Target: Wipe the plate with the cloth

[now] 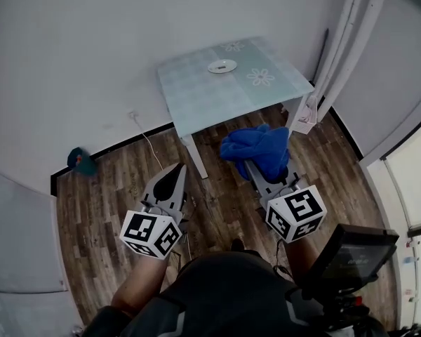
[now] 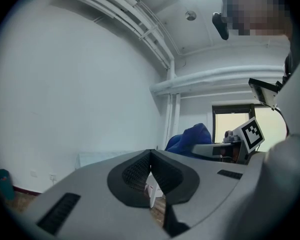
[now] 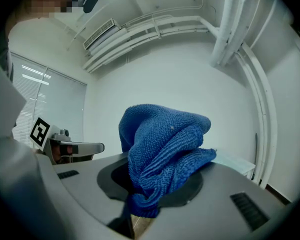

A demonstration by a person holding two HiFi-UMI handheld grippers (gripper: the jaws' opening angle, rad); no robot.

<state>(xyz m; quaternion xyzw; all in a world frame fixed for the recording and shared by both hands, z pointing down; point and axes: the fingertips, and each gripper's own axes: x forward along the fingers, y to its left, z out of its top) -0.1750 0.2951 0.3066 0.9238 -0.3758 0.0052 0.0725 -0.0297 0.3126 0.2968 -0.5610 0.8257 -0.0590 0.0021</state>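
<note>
A small white plate point(image 1: 222, 66) lies on the pale glass-topped table point(image 1: 196, 97) against the far wall. A blue cloth point(image 1: 258, 149) hangs bunched from my right gripper point(image 1: 261, 166), whose jaws are shut on it; the cloth point(image 3: 165, 149) fills the middle of the right gripper view. My left gripper point(image 1: 172, 179) is shut with nothing in it and points level toward the table from over the wood floor. In the left gripper view the closed gripper point(image 2: 151, 156) faces the wall, with the cloth point(image 2: 190, 139) to its right. Both grippers are still short of the table.
Wood floor lies between me and the table. A teal object point(image 1: 81, 161) sits by the wall at left, with a white cable point(image 1: 146, 140) from a wall socket. White pipes point(image 1: 351, 34) run up the corner at right. A dark device point(image 1: 351, 255) is at my right hip.
</note>
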